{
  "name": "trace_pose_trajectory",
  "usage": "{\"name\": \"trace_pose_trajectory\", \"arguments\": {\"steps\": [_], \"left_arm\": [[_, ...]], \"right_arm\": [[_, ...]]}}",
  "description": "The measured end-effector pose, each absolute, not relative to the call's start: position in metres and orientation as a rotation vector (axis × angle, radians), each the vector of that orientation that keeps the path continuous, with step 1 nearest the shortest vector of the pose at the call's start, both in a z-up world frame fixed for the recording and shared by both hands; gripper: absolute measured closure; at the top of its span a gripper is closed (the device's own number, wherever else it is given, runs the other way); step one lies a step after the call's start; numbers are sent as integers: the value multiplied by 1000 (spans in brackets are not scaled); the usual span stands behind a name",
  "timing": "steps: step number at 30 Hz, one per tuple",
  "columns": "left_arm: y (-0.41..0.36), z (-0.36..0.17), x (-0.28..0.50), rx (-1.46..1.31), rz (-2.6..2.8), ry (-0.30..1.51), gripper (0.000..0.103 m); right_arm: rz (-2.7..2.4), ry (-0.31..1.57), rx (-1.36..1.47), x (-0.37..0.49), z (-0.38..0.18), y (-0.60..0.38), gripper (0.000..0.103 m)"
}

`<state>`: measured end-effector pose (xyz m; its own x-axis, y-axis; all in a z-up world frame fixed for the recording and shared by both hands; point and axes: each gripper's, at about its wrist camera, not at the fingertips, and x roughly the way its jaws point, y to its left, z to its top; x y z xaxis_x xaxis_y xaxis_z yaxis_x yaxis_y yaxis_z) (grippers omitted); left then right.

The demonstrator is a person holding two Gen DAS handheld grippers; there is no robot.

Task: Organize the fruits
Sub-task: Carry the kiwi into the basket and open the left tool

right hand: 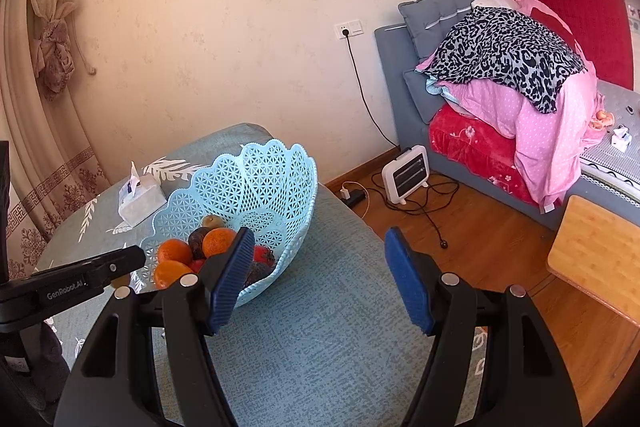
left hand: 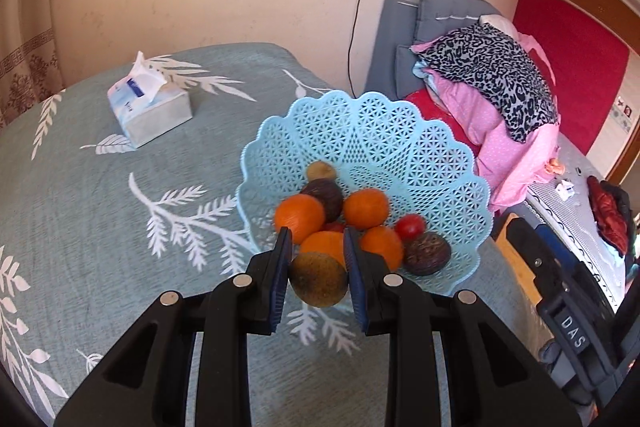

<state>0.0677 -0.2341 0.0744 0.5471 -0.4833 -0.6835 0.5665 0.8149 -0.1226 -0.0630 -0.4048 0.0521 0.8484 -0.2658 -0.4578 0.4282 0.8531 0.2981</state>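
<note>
A light blue lattice basket stands on the table and holds several oranges, dark purple fruits, a red fruit and a brownish fruit. My left gripper is shut on a brown-green round fruit, held just above the basket's near rim. In the right wrist view the basket sits to the left of my right gripper, which is open and empty over the tablecloth. The left gripper's body shows at the left there.
A tissue box lies on the grey-green leaf-pattern tablecloth behind and left of the basket. A bed with pink and leopard bedding is to the right. A white heater and cables lie on the wooden floor. A wooden board is at the right.
</note>
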Motion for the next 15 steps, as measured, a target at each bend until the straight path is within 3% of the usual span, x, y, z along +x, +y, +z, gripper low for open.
{"name": "trace_pose_trajectory", "arguments": {"steps": [13,14,15], "left_arm": [[-272,70,72,96,-712,778,75],[-271,70,74,90,-718,785,70],[-270,71,75,82,-720,792,58]], "right_arm": [[-369,415,421,-62,51,-406,34],[-369,415,422,-62,50,-406,34],[-369,416,423,-62,50,-406,34]]}}
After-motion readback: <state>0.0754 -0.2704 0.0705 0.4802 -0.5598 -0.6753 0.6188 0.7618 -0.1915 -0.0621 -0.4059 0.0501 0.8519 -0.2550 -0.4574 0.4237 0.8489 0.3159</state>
